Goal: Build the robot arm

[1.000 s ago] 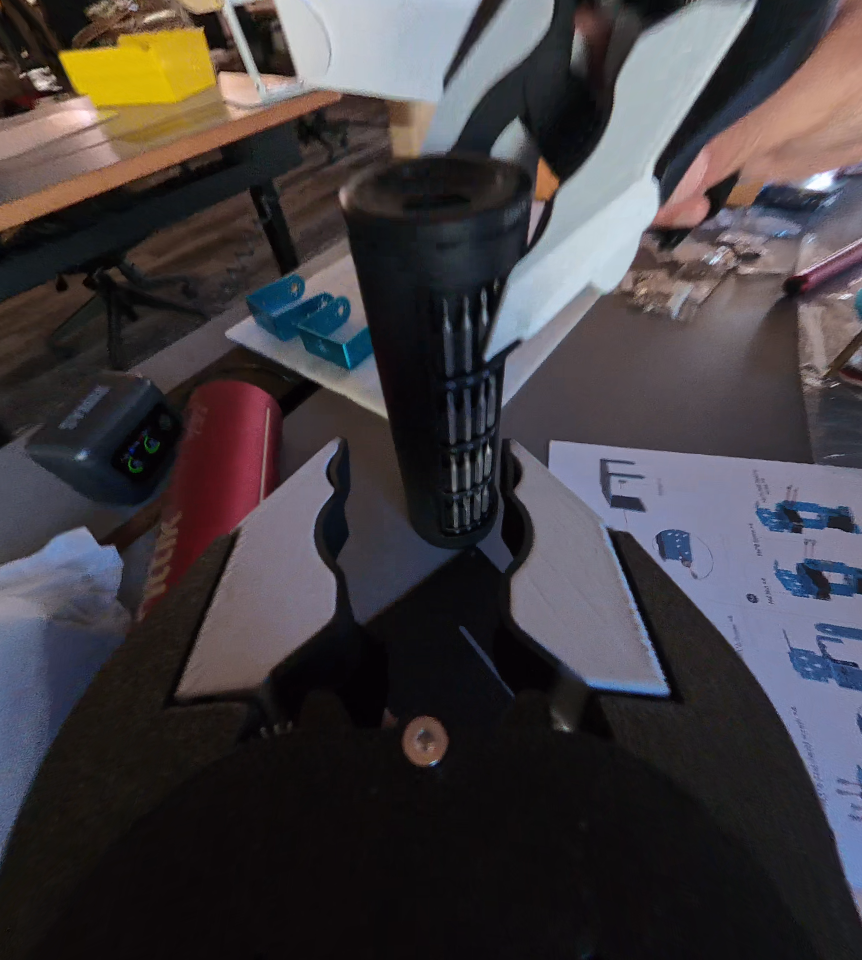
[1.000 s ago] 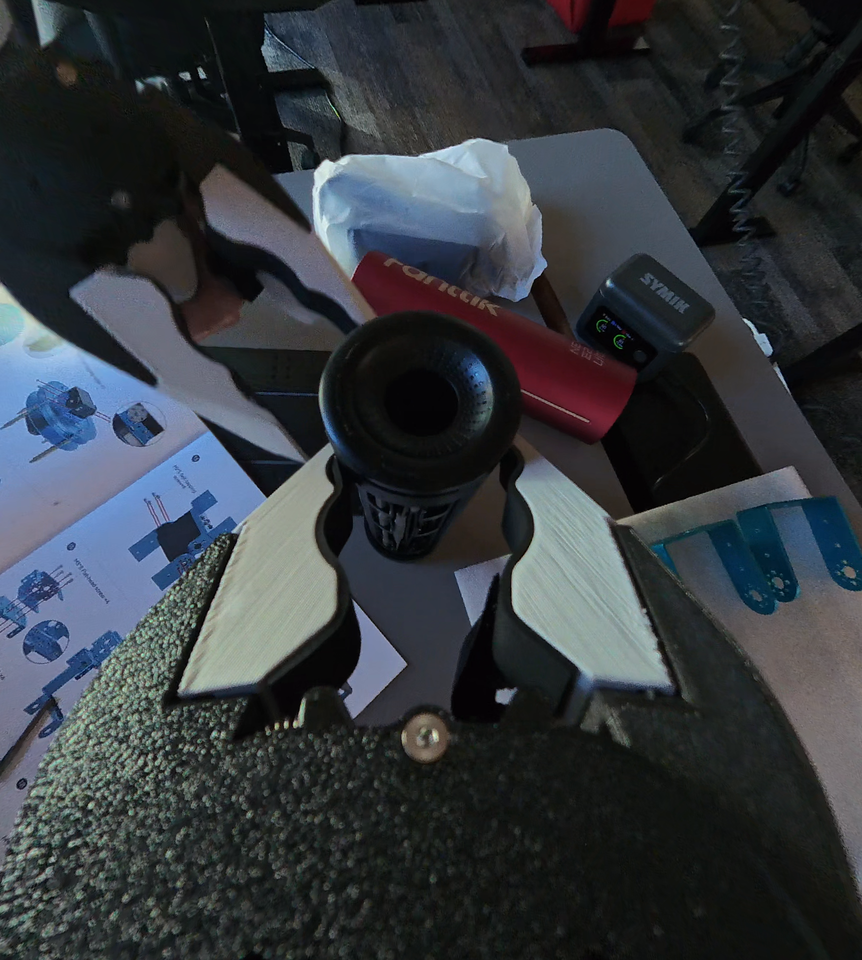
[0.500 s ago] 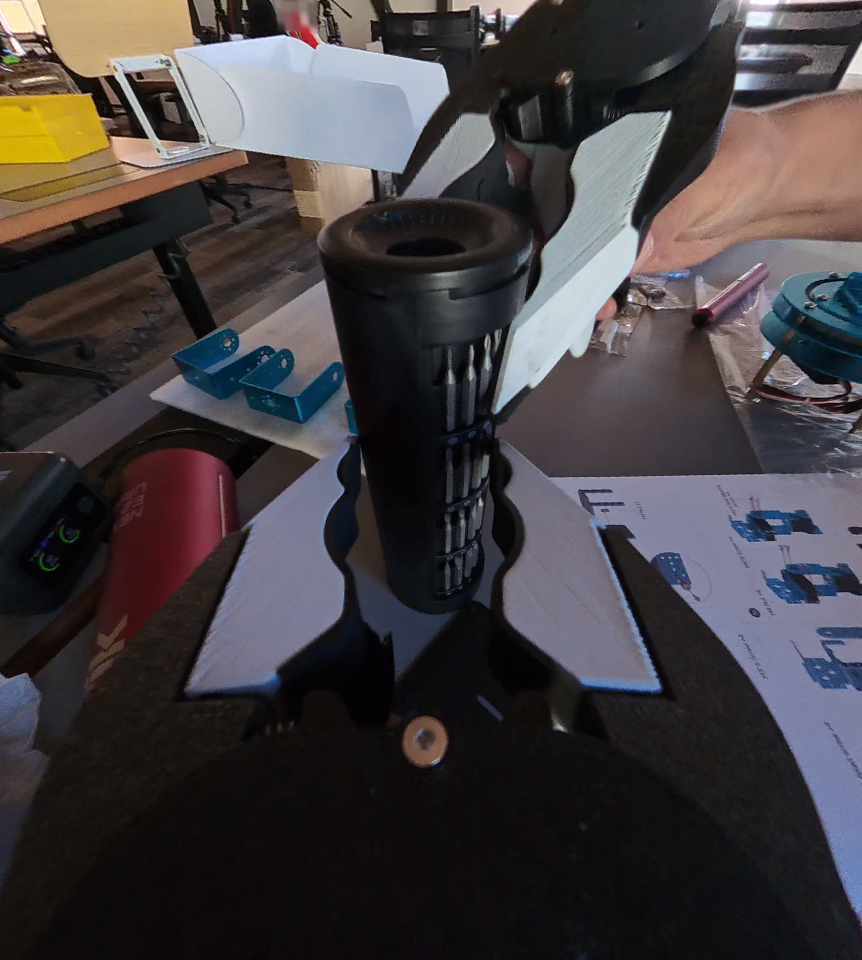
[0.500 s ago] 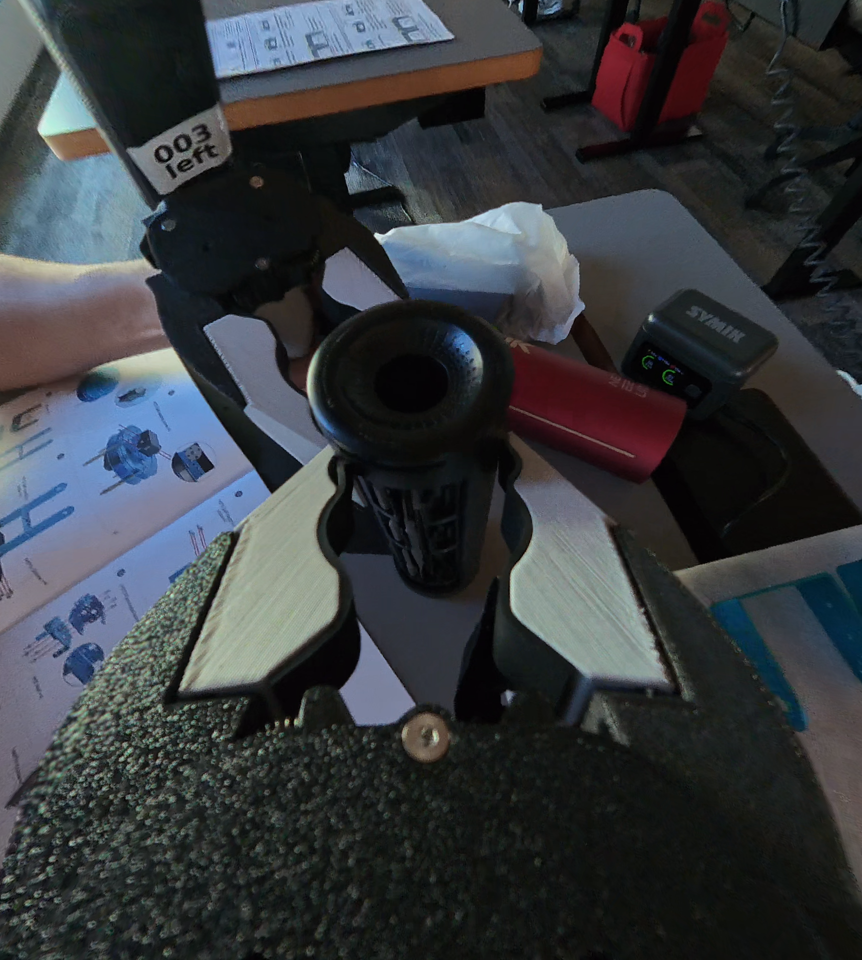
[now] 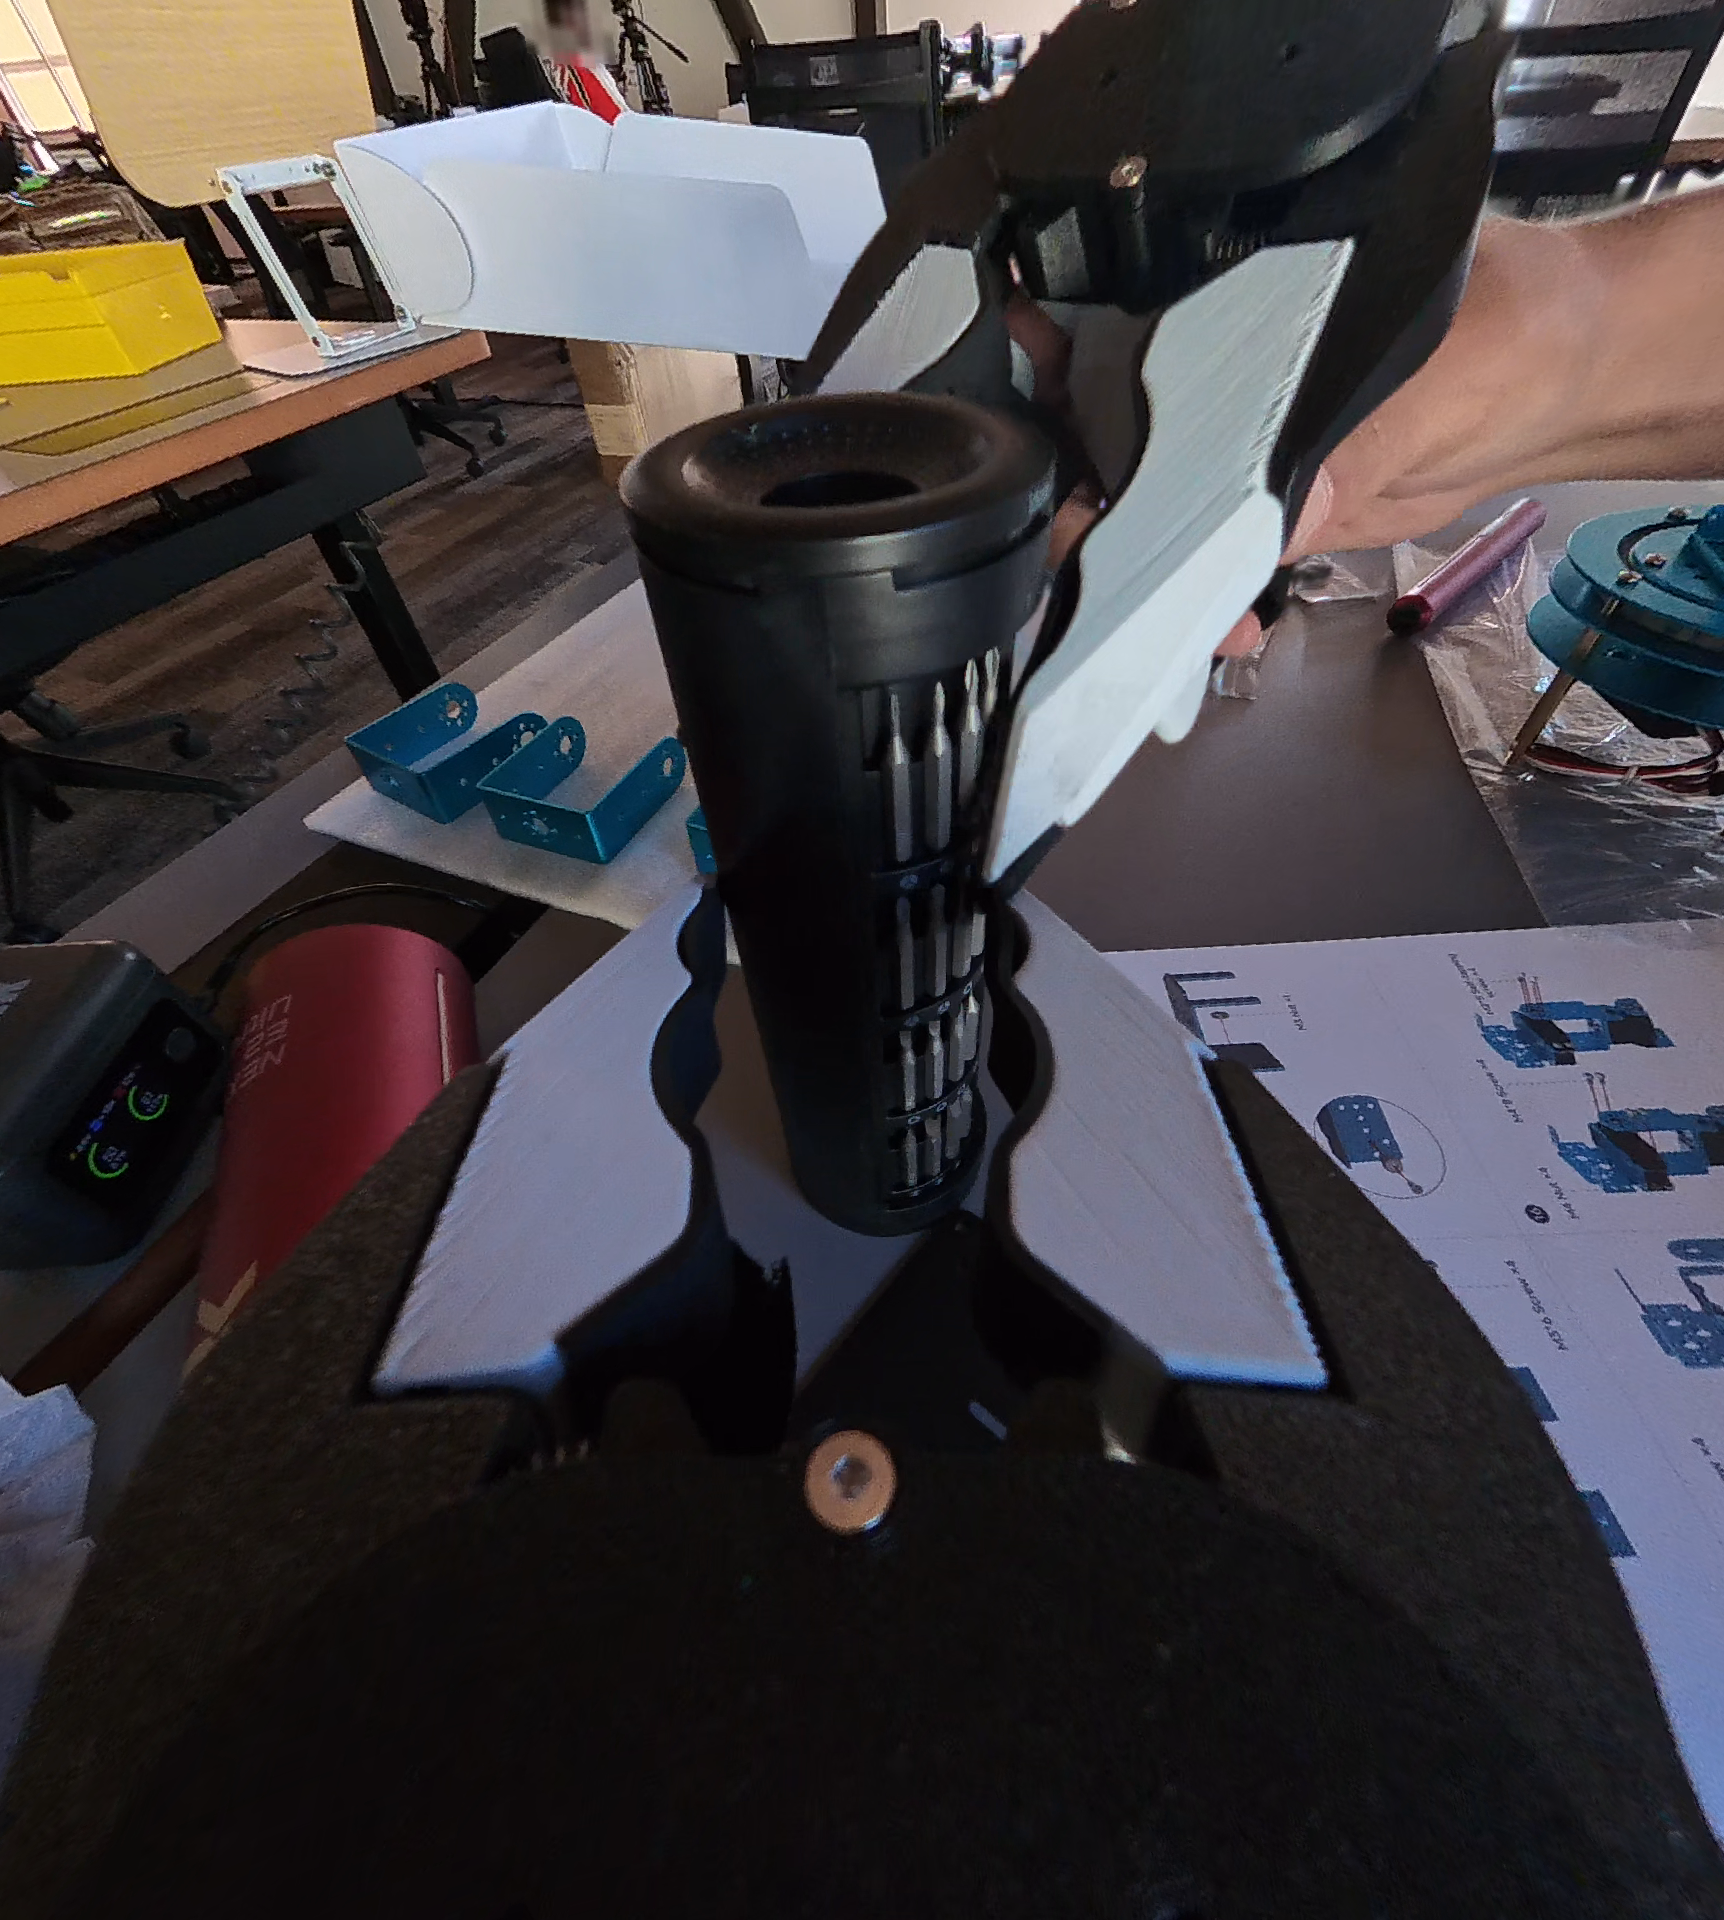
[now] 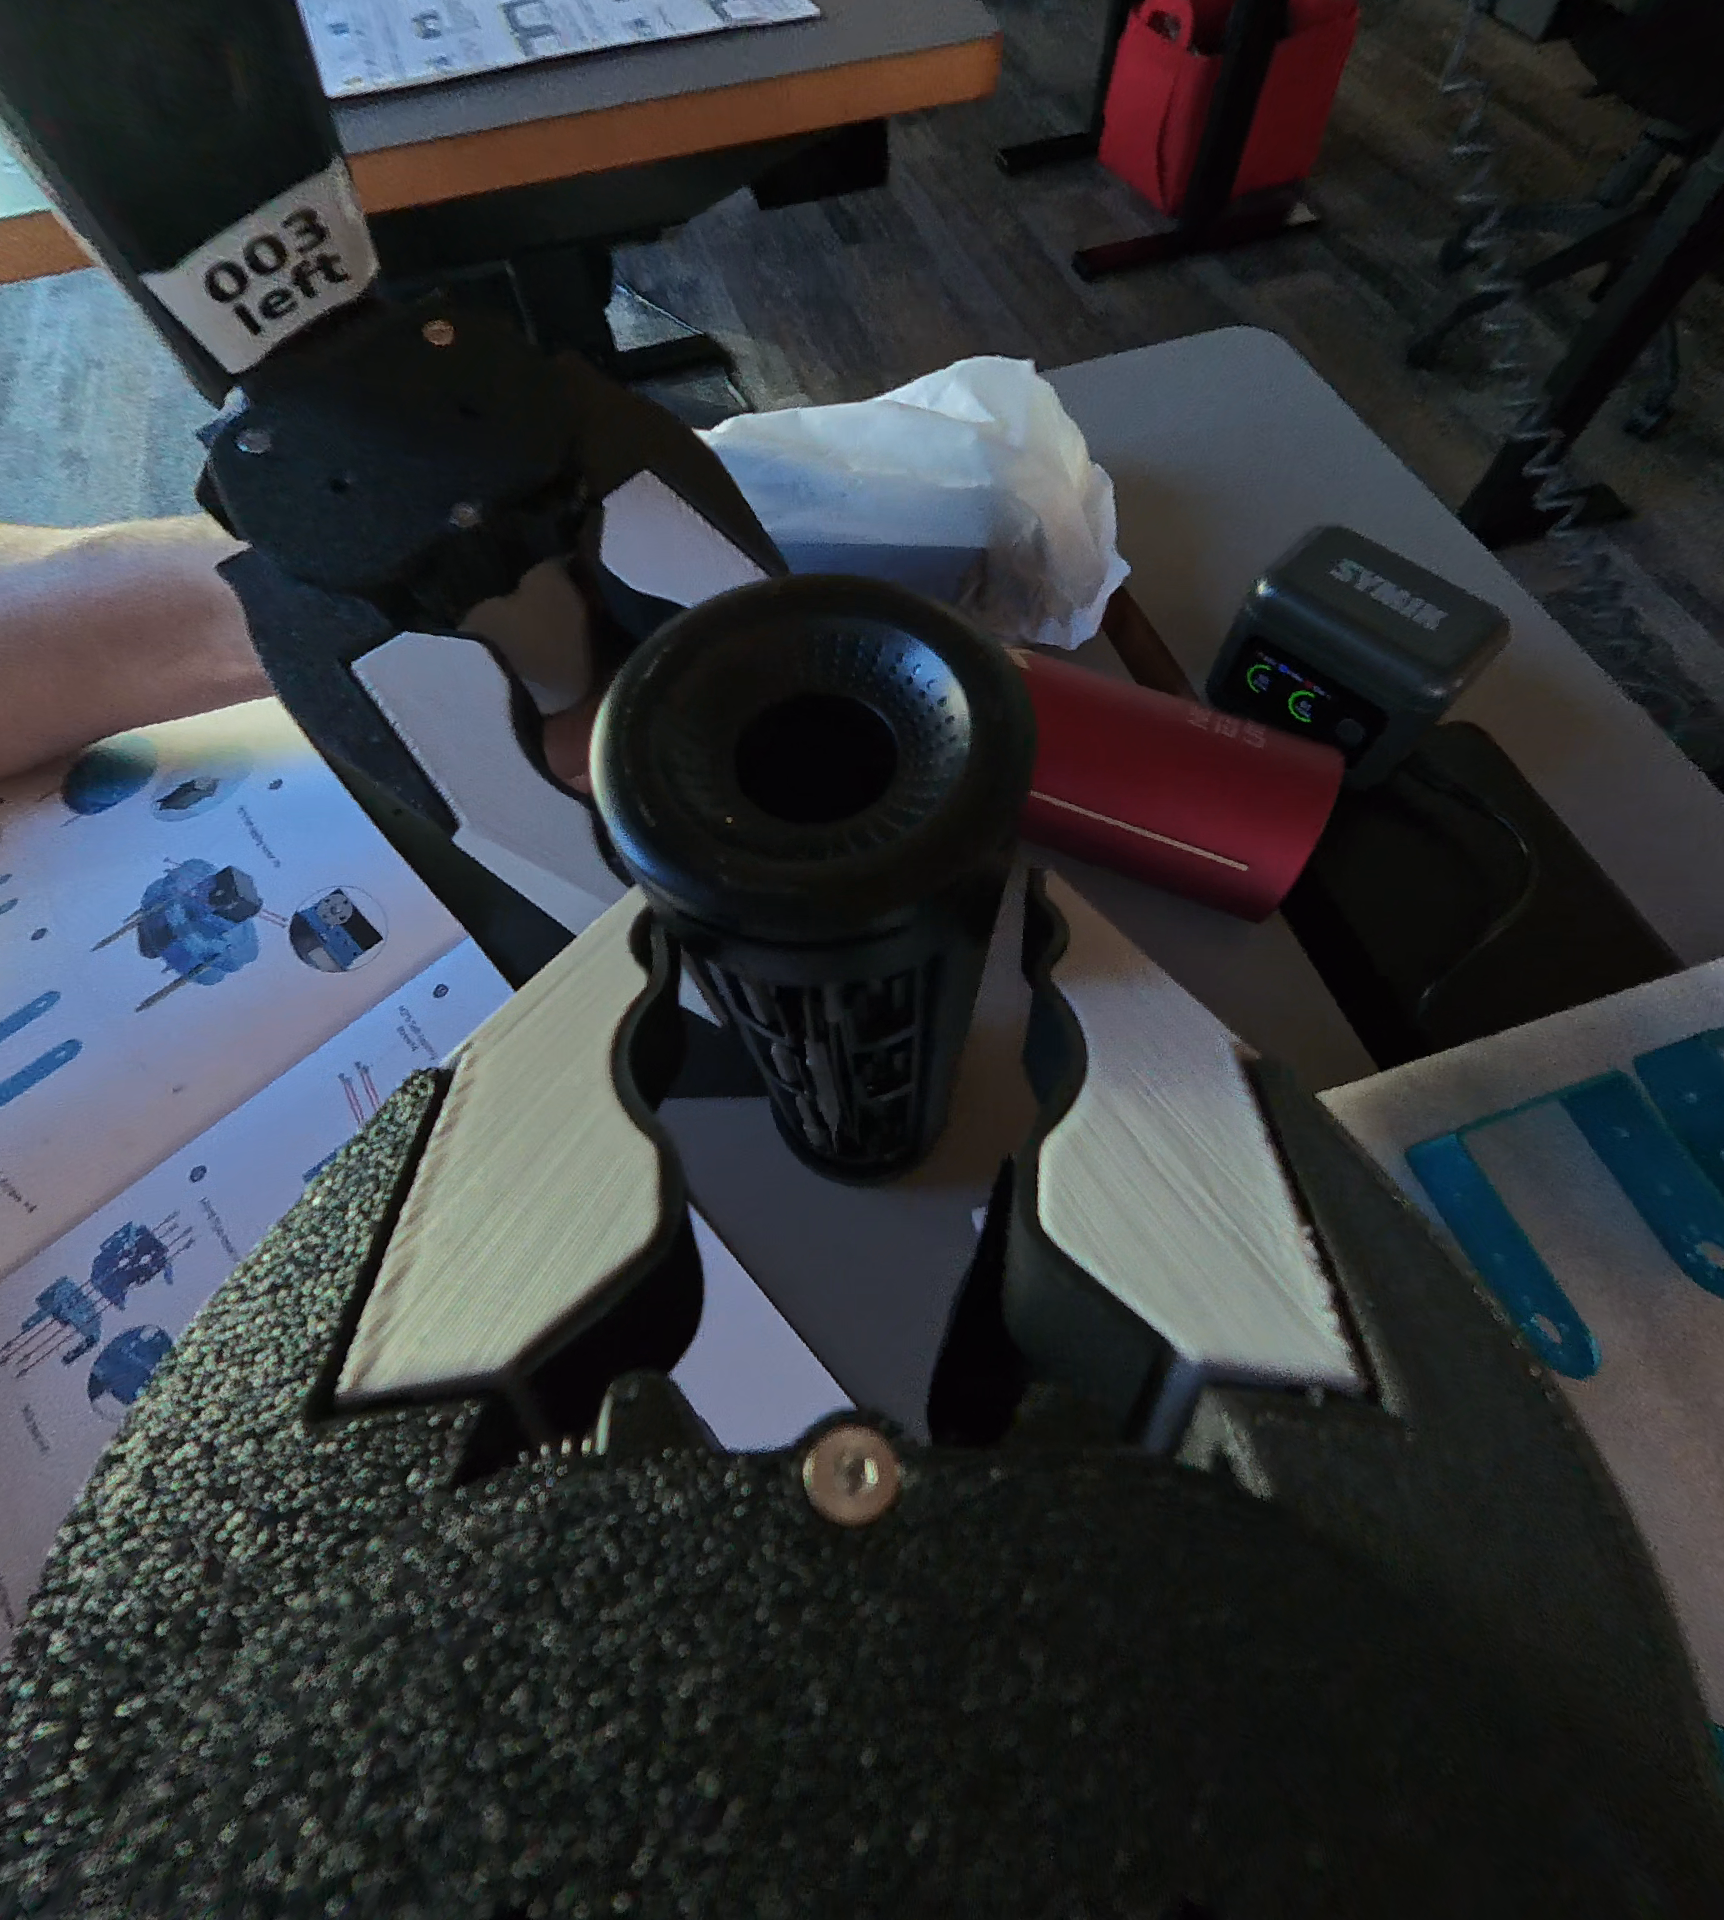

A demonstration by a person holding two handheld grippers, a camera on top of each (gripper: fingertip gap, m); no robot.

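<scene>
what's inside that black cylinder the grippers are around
Through the slotted side of the black cylinder, rows of silver screwdriver bits stand in tiers. The hole in its top is dark, so the core's contents stay unseen.

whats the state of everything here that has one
bit holder, upright, bits in its side slots
left claw, around the bit holder's lower part, grip unclear
right claw, around its upper part under the cap, grip unclear
red tube, lying on its side
charger, screen lit
booklet, open, flat on the table
</scene>
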